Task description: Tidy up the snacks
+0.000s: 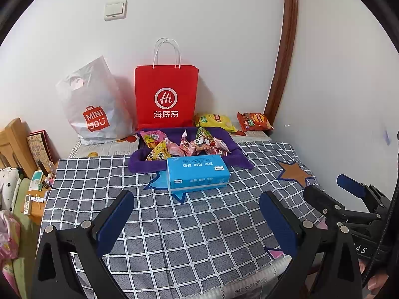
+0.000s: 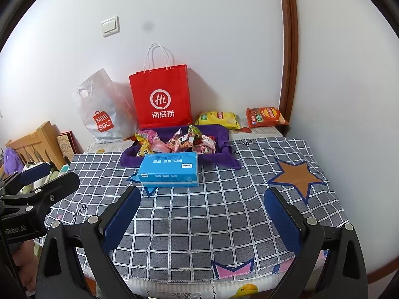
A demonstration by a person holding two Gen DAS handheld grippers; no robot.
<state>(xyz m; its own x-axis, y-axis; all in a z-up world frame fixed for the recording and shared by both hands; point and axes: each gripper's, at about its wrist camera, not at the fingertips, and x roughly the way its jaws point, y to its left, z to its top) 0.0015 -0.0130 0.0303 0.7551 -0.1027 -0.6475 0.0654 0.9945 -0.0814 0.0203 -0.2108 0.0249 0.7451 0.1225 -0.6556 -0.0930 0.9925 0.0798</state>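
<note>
both grippers, left (image 1: 197, 220) and right (image 2: 202, 218), jaws wide, empty; pink star patch (image 2: 233, 269) only in right view.

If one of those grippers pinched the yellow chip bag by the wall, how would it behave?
The yellow chip bag looks puffed, so probably light and squashy. Its glossy film may slip between pads, and a hard squeeze could crush what's inside. Lying flat, it should slide rather than roll.

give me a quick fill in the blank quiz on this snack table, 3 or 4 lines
1. The paper bag standing against the wall is ____.
2. The blue tissue pack lies directly in front of the ____ tray of small snacks.
3. Both the left gripper and the right gripper are ____ and hold nothing.
4. To the right of the yellow chip bag lies an ____ one.

Missing words: red; purple; open; orange
</note>
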